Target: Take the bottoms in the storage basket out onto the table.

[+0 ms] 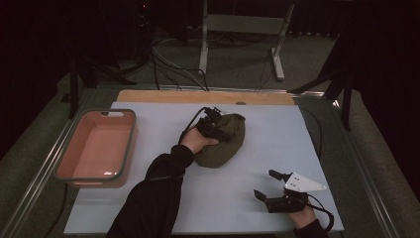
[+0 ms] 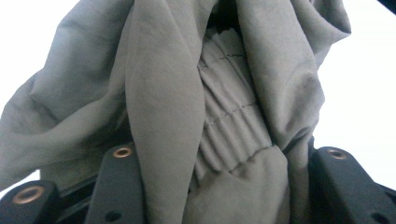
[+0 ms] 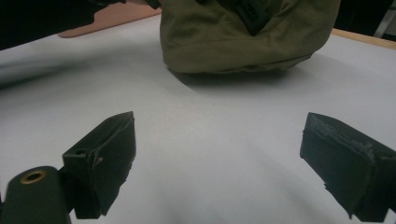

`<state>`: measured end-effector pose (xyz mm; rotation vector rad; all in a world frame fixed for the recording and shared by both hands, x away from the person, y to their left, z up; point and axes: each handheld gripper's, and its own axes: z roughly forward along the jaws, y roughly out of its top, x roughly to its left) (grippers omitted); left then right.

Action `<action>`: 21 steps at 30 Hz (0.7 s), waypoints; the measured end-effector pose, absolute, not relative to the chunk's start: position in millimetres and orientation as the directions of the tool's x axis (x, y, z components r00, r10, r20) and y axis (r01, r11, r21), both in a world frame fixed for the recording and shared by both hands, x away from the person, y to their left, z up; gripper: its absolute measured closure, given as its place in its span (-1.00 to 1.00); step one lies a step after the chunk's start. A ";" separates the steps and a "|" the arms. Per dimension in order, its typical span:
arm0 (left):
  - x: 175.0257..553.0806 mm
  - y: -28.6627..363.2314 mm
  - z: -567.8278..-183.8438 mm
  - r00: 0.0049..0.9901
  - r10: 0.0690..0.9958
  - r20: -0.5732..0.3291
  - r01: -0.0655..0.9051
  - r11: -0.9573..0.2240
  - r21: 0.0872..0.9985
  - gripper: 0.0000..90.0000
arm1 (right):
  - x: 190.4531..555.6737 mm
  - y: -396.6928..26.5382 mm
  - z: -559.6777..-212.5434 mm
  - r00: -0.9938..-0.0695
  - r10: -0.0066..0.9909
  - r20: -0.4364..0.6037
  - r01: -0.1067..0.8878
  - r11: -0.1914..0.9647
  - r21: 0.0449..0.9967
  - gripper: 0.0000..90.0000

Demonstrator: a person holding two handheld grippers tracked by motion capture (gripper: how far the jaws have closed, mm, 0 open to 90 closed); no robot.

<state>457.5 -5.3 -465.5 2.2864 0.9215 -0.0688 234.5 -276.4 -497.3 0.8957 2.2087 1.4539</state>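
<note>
Dark floor and cables surround our white table top (image 1: 148, 203), with a wooden strip along its far edge. Near the middle of that top lies the olive-green cloth bag (image 1: 225, 144), a soft rounded bundle, crumpled and folded, with a gathered, stitched band showing up close (image 2: 229, 121).

Our left gripper (image 1: 212, 125) sits on the near-left upper side of the bag, pressed into the cloth. In the left gripper view a thick fold of fabric fills the gap between the two black jaws and touches both of them, so we read it as clamped on the bag, though the jaw tips are buried in cloth and we cannot see the pads themselves. The high view is dim, and the gripper's outline there merges with the dark fabric.

Our right gripper (image 1: 271, 187) rests near the front right corner of the table, well apart from the bag, its jaws spread wide with bare table between them. In the right gripper view the bag (image 3: 243, 37) is cut off at the top edge.

At the table's left edge stands a pink tray (image 1: 67, 173) with a grey-green rim.
</note>
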 end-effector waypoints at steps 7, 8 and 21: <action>453.8 -11.4 -465.8 0.754 0.605 -0.256 0.627 -0.548 0.553 -0.14 | 234.5 -275.8 -497.9 -0.742 0.669 0.054 0.316 0.278 0.907 -0.77; 453.8 -11.4 -465.8 0.754 0.605 -0.256 0.627 -0.548 0.553 -0.19 | 234.6 -275.9 -497.8 -0.741 0.669 0.054 0.316 0.278 0.907 -0.77; 447.2 -11.7 -449.1 0.750 0.622 -0.225 0.616 -0.532 0.581 -0.67 | 234.5 -276.2 -497.5 -0.740 0.671 0.052 0.315 0.277 0.908 -0.77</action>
